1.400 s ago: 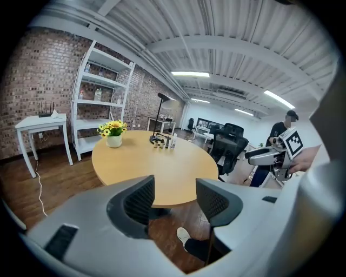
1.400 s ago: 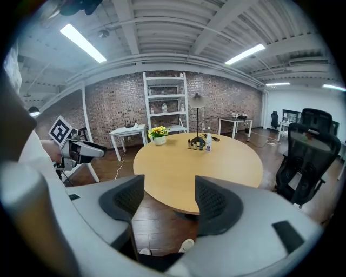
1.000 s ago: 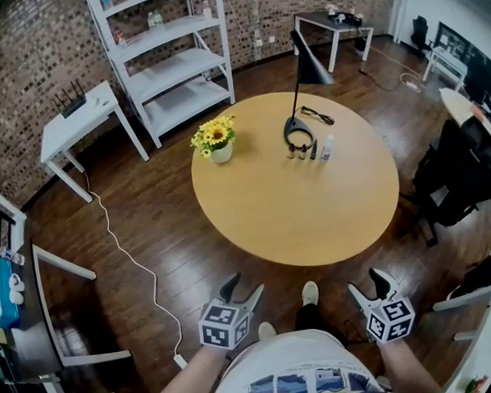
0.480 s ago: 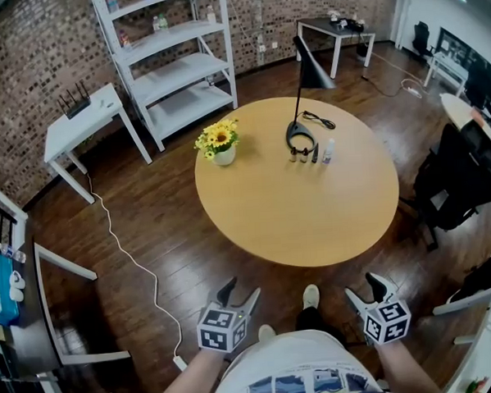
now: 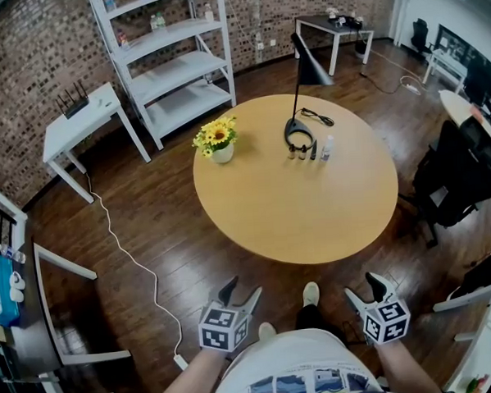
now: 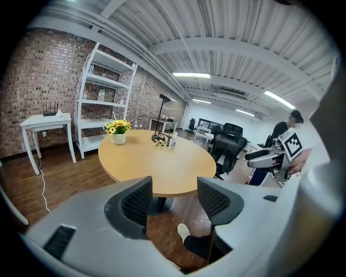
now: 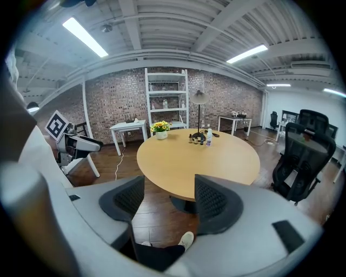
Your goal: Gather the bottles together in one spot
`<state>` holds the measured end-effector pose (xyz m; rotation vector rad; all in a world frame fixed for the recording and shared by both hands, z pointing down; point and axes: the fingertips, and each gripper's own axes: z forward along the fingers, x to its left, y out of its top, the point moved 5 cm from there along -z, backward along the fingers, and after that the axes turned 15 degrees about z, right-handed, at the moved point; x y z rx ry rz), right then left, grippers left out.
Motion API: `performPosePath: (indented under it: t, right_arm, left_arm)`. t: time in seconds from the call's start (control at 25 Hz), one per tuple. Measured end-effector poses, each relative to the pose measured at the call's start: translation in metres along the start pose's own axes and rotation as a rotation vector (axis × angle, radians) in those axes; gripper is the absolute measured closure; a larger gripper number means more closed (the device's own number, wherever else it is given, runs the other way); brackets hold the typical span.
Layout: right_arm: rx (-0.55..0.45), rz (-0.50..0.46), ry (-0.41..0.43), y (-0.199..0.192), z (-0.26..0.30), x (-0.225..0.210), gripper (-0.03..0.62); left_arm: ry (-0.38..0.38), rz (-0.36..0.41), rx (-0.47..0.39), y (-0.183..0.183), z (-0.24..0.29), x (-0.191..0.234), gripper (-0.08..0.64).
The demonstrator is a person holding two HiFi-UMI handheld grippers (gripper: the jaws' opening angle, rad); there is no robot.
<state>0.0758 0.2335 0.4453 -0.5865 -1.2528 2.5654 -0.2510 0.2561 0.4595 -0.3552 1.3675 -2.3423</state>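
Round worktop (image 5: 299, 209): a row of bottles (image 5: 313, 151) is set near its far edge, just before the foot of a lamp (image 5: 309, 70). A flower pot (image 5: 220, 153) is placed to their left. A shelf unit (image 5: 169, 60) is stood behind the worktop at left, and an office chair (image 5: 456, 176) is set at its right.

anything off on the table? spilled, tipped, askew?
Nothing stands out. The bottles stand upright in a row by the lamp base, the flower pot is upright, and the table shows no spill.

Round table (image 5: 295, 209): bottles (image 5: 314, 152), lamp (image 5: 298, 133), flowers (image 5: 216, 136)
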Motion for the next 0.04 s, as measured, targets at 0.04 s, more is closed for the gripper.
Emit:
performPosePath:
  t: [0.04]
  right_arm:
    - [0.002,-0.001,-0.001,0.0003,0.0001,-0.0004,0.278]
  left_arm:
    - [0.000,0.000,0.000,0.0006,0.0007,0.0001,0.319]
